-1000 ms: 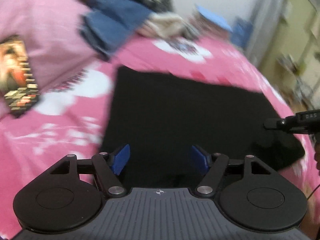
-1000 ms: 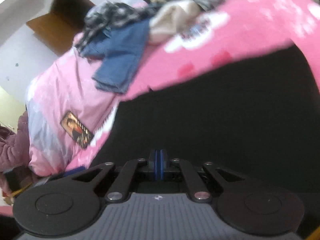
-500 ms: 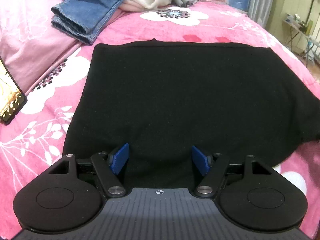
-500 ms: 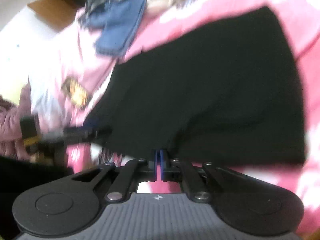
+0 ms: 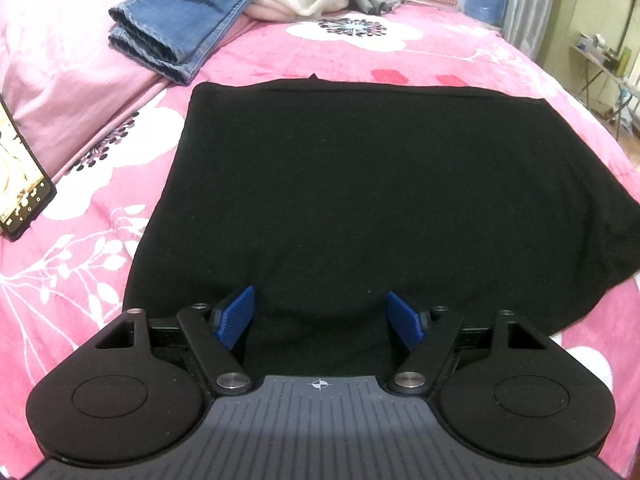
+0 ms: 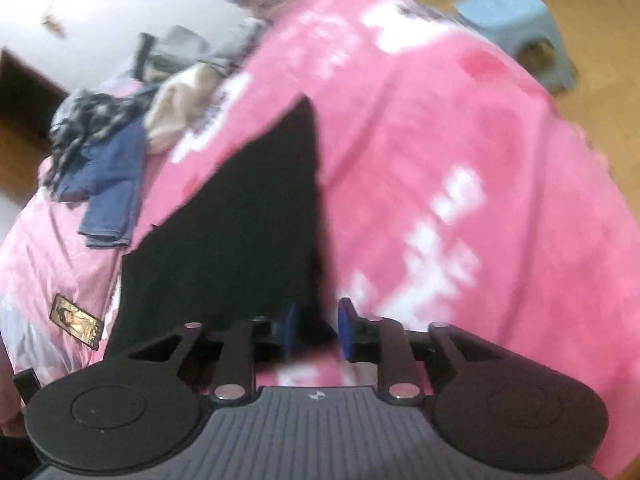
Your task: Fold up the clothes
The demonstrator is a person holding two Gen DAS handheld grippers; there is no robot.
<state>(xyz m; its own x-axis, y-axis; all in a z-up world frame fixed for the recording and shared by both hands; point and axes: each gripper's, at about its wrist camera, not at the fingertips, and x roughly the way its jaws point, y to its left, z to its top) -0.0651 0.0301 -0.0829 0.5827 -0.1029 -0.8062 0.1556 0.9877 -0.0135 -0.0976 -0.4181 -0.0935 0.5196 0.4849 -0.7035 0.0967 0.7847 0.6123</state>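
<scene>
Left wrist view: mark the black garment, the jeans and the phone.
black garment (image 5: 360, 184), left wrist view, middle of the cloth
jeans (image 5: 188, 20), left wrist view, folded leg
phone (image 5: 18, 184), left wrist view, lit screen

Two black handheld grippers: left gripper (image 5: 320, 320) and right gripper (image 6: 316, 330), alike in build. Blue ribbed pads (image 5: 236, 316) on black linkage arms, silver pivot screws, round black discs at 7 and 5 o'clock, grey ridged housing (small crosshair mark at centre).
</scene>
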